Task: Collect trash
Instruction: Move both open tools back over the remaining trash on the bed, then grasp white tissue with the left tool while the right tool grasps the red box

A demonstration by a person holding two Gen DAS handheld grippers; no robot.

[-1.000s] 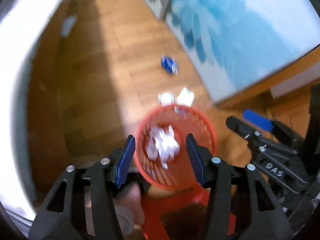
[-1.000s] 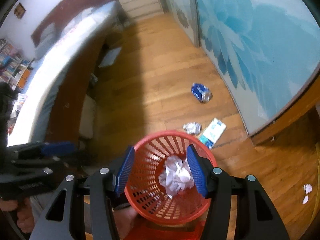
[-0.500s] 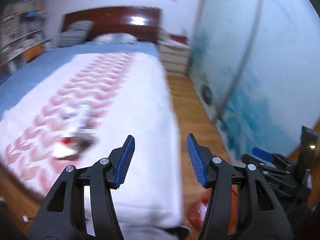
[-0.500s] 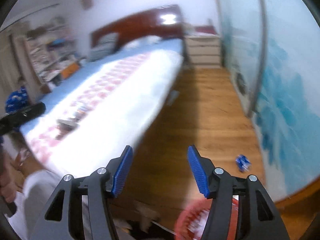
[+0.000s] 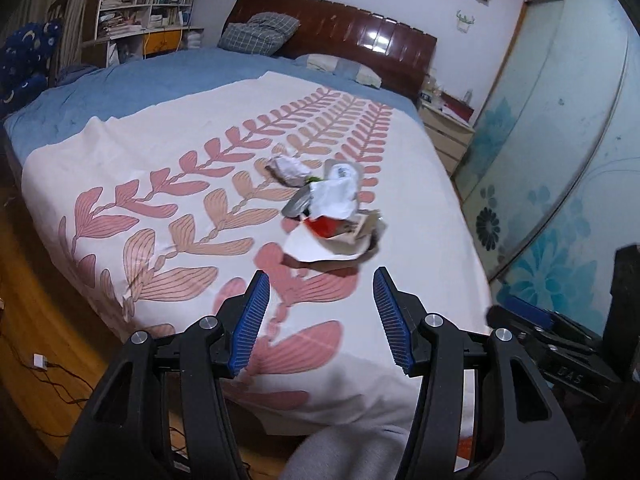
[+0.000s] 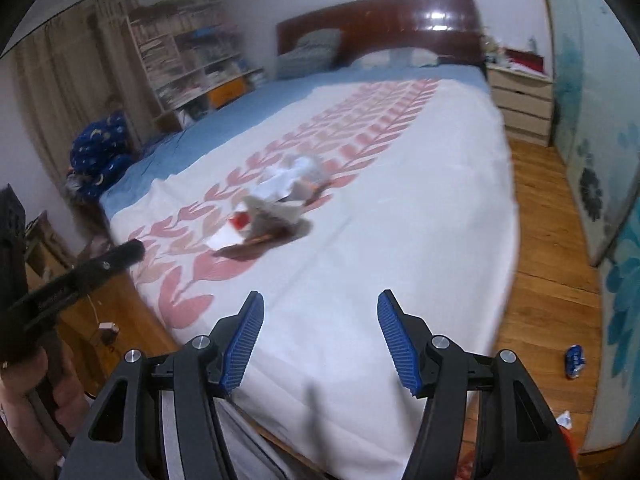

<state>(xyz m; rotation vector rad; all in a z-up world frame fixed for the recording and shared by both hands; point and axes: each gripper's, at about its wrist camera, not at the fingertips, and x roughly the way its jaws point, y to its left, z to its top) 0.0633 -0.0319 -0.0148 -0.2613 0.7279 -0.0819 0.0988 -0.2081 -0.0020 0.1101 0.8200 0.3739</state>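
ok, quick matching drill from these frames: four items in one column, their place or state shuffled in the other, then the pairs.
Items:
1. trash pile
2. crushed blue can
3. checked pillow
4. left gripper

Place or state:
A. on the wood floor beside the bed
B. open, holding nothing
C. on the leaf-print cover, mid-bed
D. against the headboard

Pairs: 1-C, 2-A, 3-D, 4-B
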